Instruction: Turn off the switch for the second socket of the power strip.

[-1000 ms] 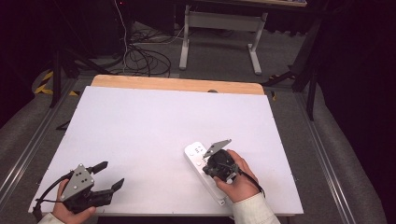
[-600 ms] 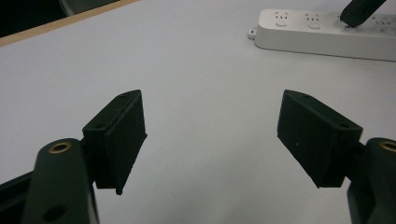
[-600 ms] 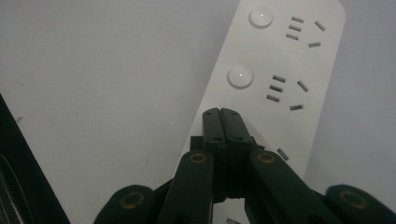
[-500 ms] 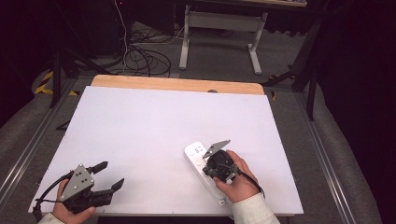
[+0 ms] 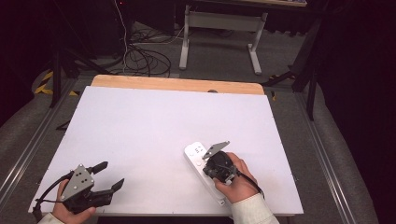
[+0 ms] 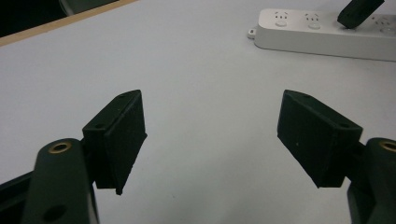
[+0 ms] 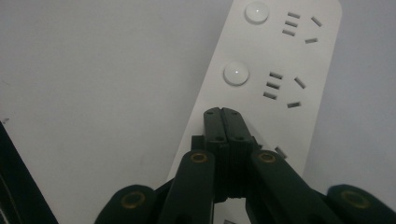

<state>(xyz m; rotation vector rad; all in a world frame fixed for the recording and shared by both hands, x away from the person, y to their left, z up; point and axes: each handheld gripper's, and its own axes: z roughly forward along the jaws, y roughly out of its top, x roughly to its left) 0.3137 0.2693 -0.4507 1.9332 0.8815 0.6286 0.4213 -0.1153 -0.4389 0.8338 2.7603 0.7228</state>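
A white power strip (image 5: 198, 160) lies on the white table (image 5: 154, 126) near its front right, also seen as a strip (image 7: 275, 74) with round buttons and sockets. My right gripper (image 7: 222, 112) is shut with nothing between its jaws, and its tips press down on the strip. In the high view that right gripper (image 5: 216, 166) sits over the strip's middle in a hand. At the front left corner my left gripper (image 5: 109, 175) is open and holds nothing. Its fingers (image 6: 119, 135) stand wide apart over bare table, with the strip (image 6: 327, 32) far off.
A wooden edge (image 5: 177, 85) runs along the table's far side. Beyond it stand a metal stand (image 5: 219, 28) and cables (image 5: 140, 56) on the floor. Grey rails (image 5: 331, 158) flank the table.
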